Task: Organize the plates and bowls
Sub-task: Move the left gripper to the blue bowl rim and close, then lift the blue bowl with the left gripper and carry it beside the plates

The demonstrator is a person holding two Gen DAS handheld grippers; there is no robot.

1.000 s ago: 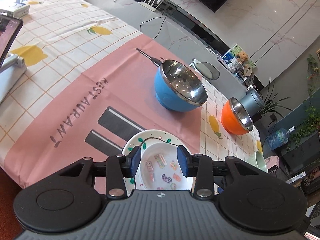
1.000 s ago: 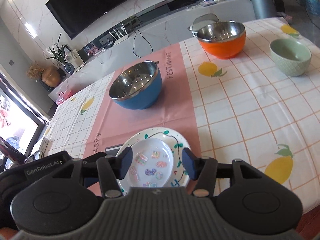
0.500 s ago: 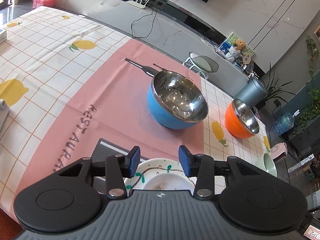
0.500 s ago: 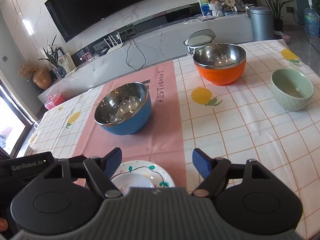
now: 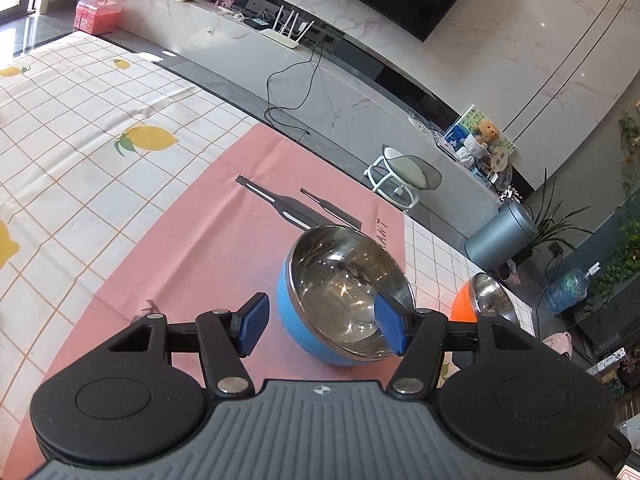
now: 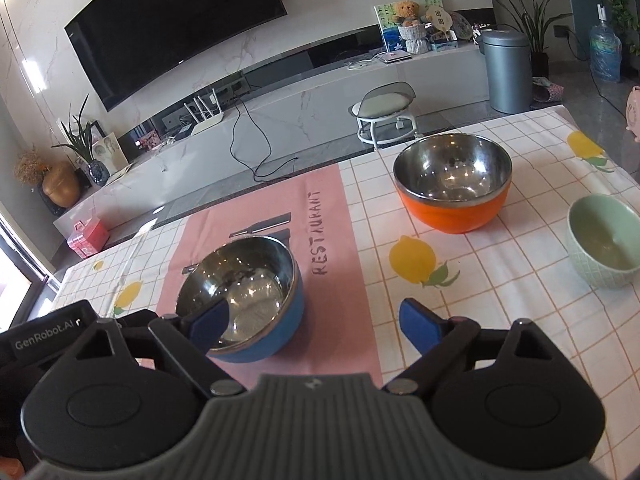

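Observation:
A blue bowl with a steel inside [image 5: 344, 300] stands on the pink placemat [image 5: 224, 248]. My left gripper [image 5: 320, 330] is open and empty, held just above and before the bowl. In the right wrist view the blue bowl [image 6: 244, 300] sits ahead left, an orange steel-lined bowl [image 6: 454, 188] stands farther right, and a pale green bowl [image 6: 604, 248] is at the right edge. My right gripper [image 6: 316, 322] is open wide and empty, its left finger over the blue bowl's rim. The painted plate is out of view.
The table carries a white checked cloth with lemons [image 6: 416, 260]. The orange bowl [image 5: 478, 304] shows in the left wrist view too. Beyond the far edge are a white stool [image 6: 384, 108], a grey bin [image 6: 506, 72] and a TV counter [image 6: 280, 120].
Both grippers have lifted and moved forward from the painted plate, which has dropped out of view. Both have opened wider, and the blue bowl is now close in front.

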